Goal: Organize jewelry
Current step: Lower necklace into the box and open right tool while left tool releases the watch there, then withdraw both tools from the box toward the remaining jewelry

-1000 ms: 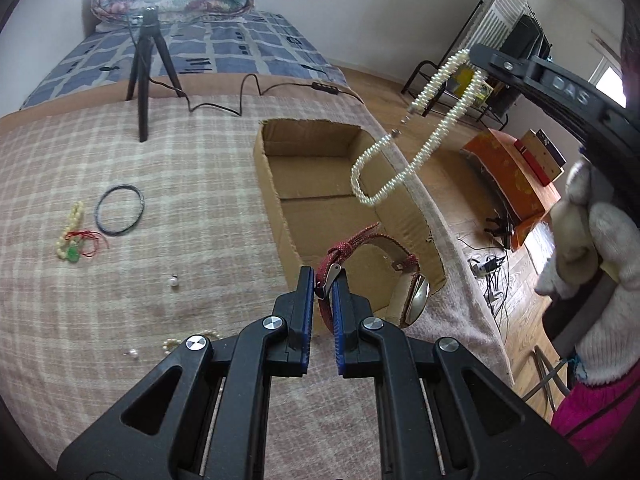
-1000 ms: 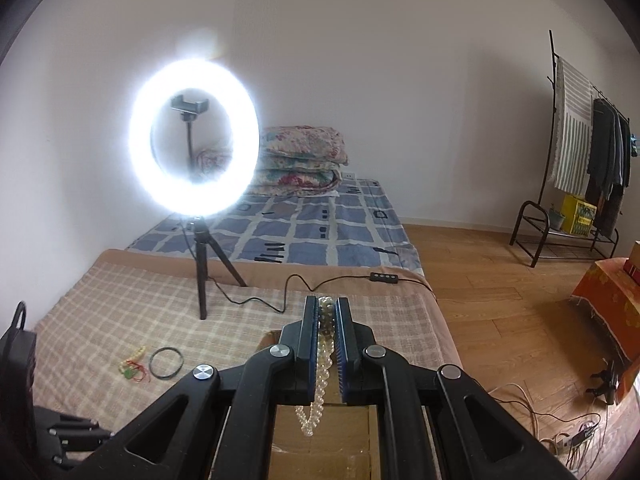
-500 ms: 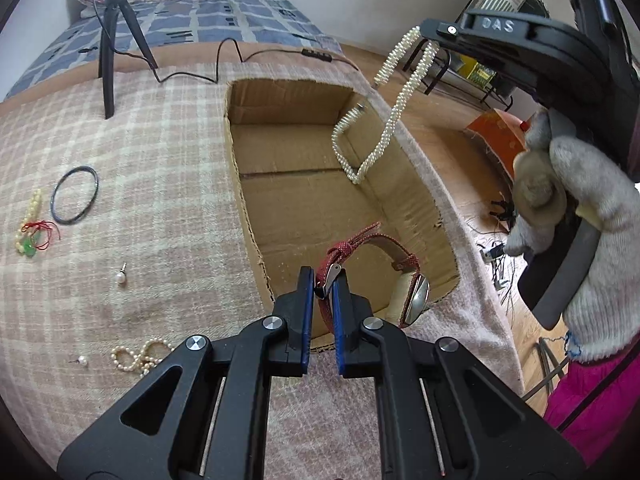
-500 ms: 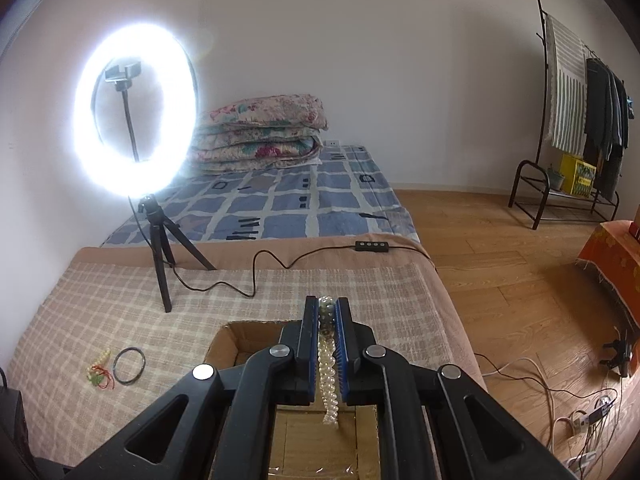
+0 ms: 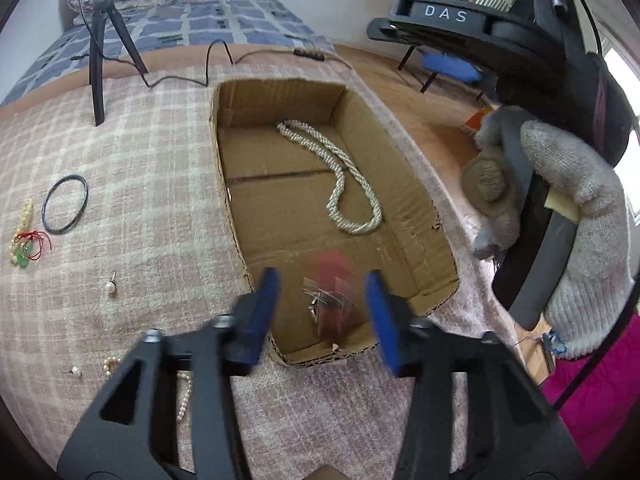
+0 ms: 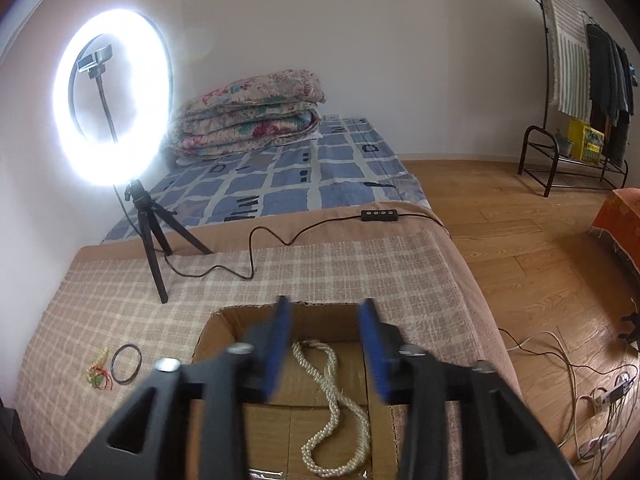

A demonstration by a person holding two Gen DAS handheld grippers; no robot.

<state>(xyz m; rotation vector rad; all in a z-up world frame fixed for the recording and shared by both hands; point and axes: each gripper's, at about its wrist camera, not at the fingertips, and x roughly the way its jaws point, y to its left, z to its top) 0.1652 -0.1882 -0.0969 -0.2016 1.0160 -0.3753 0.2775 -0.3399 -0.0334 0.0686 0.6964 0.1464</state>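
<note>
Left gripper (image 5: 324,312) fingers just opening, blurred red watch (image 5: 330,304) between, over cardboard box (image 5: 404,184).

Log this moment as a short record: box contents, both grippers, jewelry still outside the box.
box: open cardboard, on the plaid cloth
in box: pearl necklace lying flat; red watch, blurred, near end
left gripper: jaws just opened, apart, watch between but not pressed
right gripper: jaws just opened, empty, above the necklace
outside box: black ring, bead bracelet, pearl earring, small pearls
</note>
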